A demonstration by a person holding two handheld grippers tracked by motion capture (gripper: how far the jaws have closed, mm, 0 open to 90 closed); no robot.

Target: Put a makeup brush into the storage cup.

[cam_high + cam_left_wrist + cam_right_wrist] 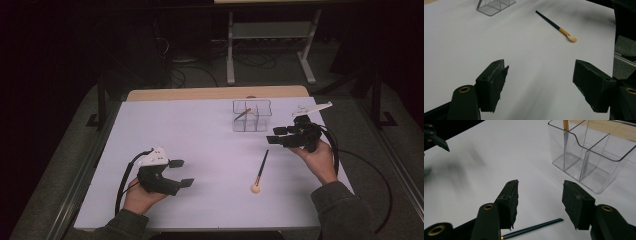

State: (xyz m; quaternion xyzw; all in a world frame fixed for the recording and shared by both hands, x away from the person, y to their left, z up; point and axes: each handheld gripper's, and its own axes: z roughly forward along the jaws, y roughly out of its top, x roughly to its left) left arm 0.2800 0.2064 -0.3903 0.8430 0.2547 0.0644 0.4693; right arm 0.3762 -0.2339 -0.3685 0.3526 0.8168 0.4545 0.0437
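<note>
High view looks down; both claw views sit low, sharing the brush point(556, 25)

The high view is dim, its surroundings nearly black, while the white table point(200, 135) is evenly lit from above and tinted faintly violet. In both gripper views soft, smeared shadows streak the tabletop, and the near jaws look slightly soft. The clear organiser point(589, 157) catches mild glare along its edges.
</note>
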